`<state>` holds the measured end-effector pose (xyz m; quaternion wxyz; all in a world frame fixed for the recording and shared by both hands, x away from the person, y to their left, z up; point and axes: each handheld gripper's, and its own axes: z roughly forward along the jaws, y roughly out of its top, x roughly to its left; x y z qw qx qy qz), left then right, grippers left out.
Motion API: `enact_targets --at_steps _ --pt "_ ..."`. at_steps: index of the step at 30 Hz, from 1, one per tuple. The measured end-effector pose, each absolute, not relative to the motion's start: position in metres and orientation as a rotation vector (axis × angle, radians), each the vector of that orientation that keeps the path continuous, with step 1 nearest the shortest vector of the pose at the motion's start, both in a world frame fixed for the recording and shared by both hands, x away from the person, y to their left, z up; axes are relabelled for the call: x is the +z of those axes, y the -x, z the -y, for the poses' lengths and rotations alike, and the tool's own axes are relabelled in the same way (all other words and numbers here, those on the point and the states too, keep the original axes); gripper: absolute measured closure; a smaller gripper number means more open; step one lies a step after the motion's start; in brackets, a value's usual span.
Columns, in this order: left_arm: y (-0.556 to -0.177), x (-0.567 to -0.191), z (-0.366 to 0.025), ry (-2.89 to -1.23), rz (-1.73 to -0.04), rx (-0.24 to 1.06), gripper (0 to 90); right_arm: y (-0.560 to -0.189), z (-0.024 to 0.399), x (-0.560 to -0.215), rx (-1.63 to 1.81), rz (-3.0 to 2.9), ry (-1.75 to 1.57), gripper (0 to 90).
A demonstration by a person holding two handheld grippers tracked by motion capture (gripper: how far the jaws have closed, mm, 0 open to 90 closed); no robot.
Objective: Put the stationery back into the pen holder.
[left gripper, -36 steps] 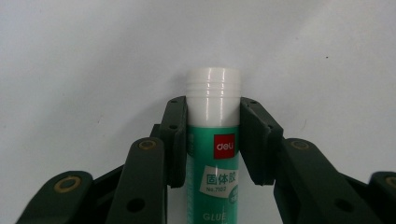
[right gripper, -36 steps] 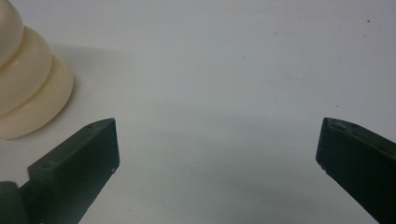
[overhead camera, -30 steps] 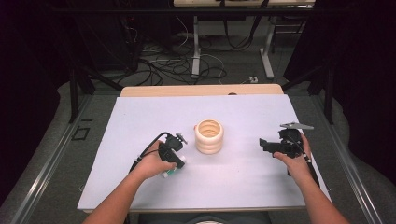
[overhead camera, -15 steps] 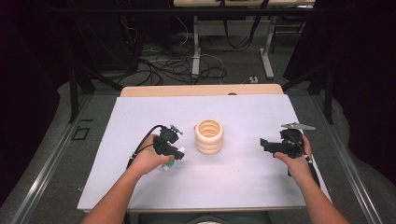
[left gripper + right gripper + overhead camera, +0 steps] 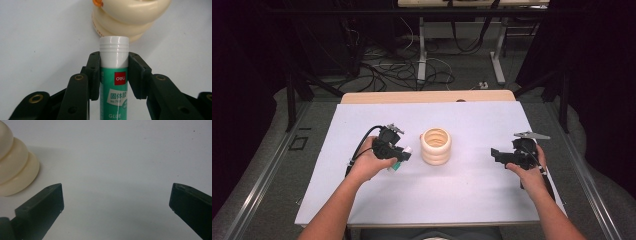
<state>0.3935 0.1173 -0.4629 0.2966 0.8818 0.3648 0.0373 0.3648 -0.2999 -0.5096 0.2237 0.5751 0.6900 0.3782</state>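
A: Where is the glue stick?
B: Clamped in the left tool, raised beside the cream ribbed holder.
A: The right tool?
B: Jaws wide, empty, hand low over the bench.

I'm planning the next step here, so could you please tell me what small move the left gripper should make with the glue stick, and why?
Probably carry the glue stick up and over the cream ribbed holder. The left gripper is shut on the stick, white cap forward, and the holder stands just ahead with its top open. The stick seems level with the holder's side, so it likely needs more height first. The right gripper is open, off to the side.
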Motion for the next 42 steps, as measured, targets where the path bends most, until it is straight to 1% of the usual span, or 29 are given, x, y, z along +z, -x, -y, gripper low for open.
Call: enact_targets --at_steps 8,15,23,25,32,42 --pt "-0.395 -0.448 -0.115 -2.259 -0.955 0.159 65.3 -0.365 0.3 -0.509 1.048 -1.903 -1.589 0.0" --pt "-0.398 -0.435 -0.105 -2.173 -0.926 0.203 65.3 -0.365 0.3 -0.509 1.046 -1.903 -1.589 0.0" --pt "-0.401 -0.426 -0.096 -2.106 -0.897 0.236 65.3 -0.365 0.301 -0.51 1.049 -1.902 -1.592 0.0" --pt "-0.402 -0.424 -0.094 -2.097 -0.892 0.223 65.3 -0.365 0.301 -0.51 1.049 -1.897 -1.598 0.0" --pt "-0.403 -0.422 -0.085 -2.06 -0.868 0.254 65.3 -0.365 0.301 -0.51 1.05 -1.895 -1.599 0.0" --pt "-0.404 -0.423 -0.076 -1.955 -0.858 0.324 65.3 -0.365 0.302 -0.51 1.047 -1.897 -1.597 0.0"
